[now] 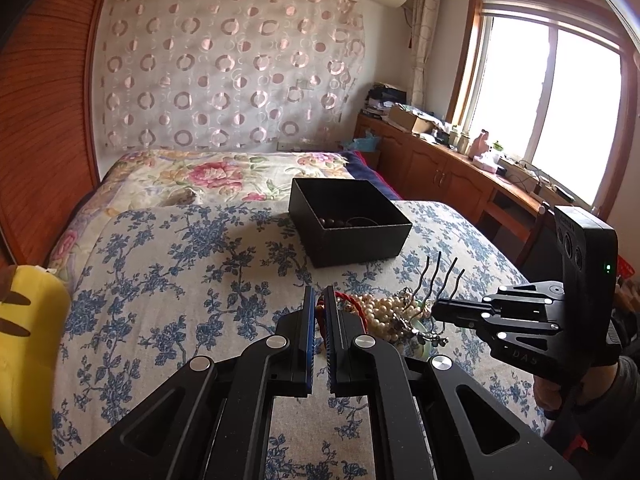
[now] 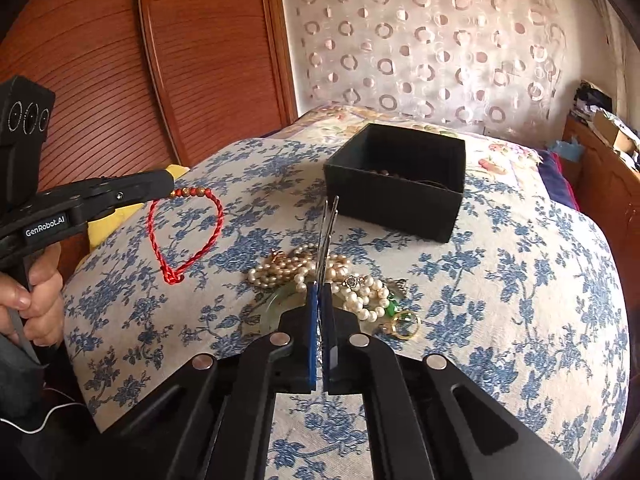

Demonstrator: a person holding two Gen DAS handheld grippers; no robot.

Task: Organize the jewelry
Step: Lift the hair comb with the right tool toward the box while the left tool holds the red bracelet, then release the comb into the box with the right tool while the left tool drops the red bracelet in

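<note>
Red braided cord bracelet point(image 2: 188, 236) hangs pinched in the left gripper point(image 2: 170, 190), marked "GenRobot.AI". Right gripper point(image 2: 320, 292) is clamped on a metal hair comb point(image 1: 444, 276) above the pearl pile point(image 2: 316, 270) mid-bed. Black box point(image 2: 396, 184) sits beyond.

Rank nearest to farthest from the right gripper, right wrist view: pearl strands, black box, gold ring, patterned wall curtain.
From the right gripper, shut on a metal hair comb:
1. Pearl strands, under the tips.
2. Gold ring, just right.
3. Black box, ahead, right.
4. Patterned wall curtain, behind the bed.
</note>
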